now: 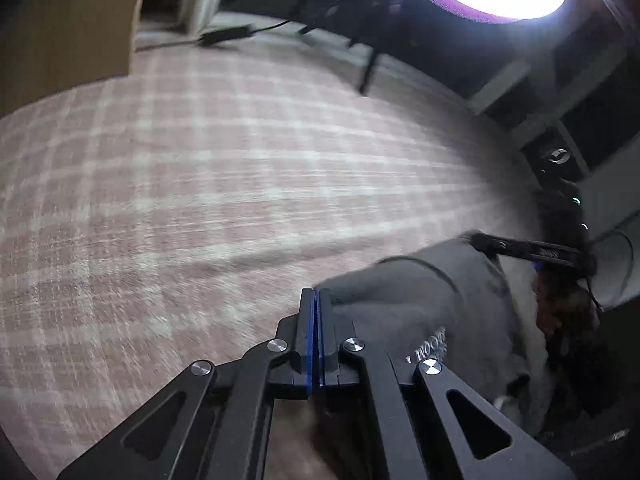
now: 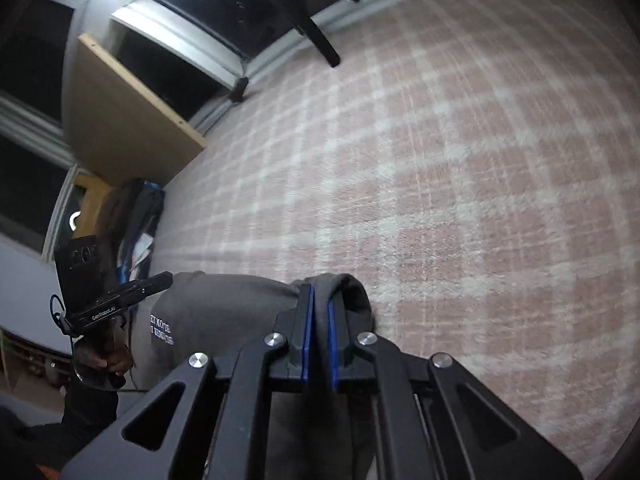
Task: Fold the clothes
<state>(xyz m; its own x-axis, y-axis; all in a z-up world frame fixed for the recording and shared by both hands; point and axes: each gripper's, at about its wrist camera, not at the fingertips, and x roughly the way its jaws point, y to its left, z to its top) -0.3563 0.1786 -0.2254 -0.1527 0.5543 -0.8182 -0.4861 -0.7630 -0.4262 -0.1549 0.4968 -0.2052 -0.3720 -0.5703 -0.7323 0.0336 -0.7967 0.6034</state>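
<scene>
A grey sweatshirt (image 1: 420,312) with white lettering hangs stretched above a pink plaid blanket (image 1: 200,160). It sits at five o'clock in the left view, at seven o'clock in the right, pinched at two edges.

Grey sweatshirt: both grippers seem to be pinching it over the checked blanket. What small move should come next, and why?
Probably carry the grey sweatshirt forward and lower it flat onto the pink checked blanket. The left gripper and right gripper each pinch an edge with fabric bunched between them, and the blanket ahead looks bare, so spreading it out should come before any fold.
</scene>
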